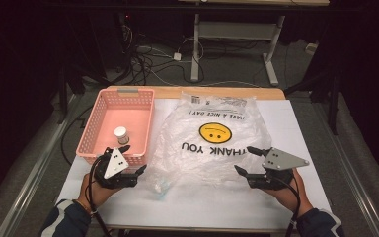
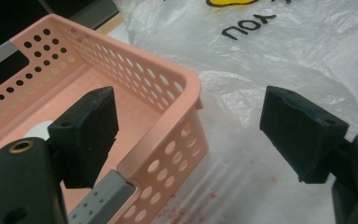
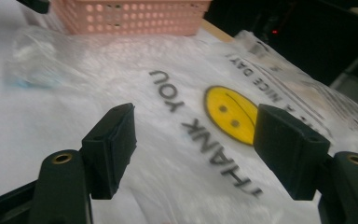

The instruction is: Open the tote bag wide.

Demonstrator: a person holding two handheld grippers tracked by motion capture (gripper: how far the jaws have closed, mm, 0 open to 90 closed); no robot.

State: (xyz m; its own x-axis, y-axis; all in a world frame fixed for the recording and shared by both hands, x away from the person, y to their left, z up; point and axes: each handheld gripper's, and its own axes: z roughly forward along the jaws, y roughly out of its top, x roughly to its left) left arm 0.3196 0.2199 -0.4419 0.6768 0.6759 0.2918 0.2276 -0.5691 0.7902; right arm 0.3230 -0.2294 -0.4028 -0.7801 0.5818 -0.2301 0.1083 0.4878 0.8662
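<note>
Plastic bag (image 1: 212, 136) laid flat beside the pink basket (image 1: 98, 121), both grippers spread wide and empty

The bag, printed with a yellow smiley and THANK YOU, is spread on the white table cover (image 1: 286, 118) just right of the basket, its near left edge lying close to the basket's front right corner. The left gripper (image 1: 134, 162) is held at that front corner, jaws parted wide with nothing gripped; one jaw is seen over the basket interior, the other over the bag. The right gripper (image 1: 245, 159) is positioned well right of the basket, at the bag's near right edge, jaws wide apart and empty. A white-capped bottle (image 1: 121, 135) stands inside the basket
</note>
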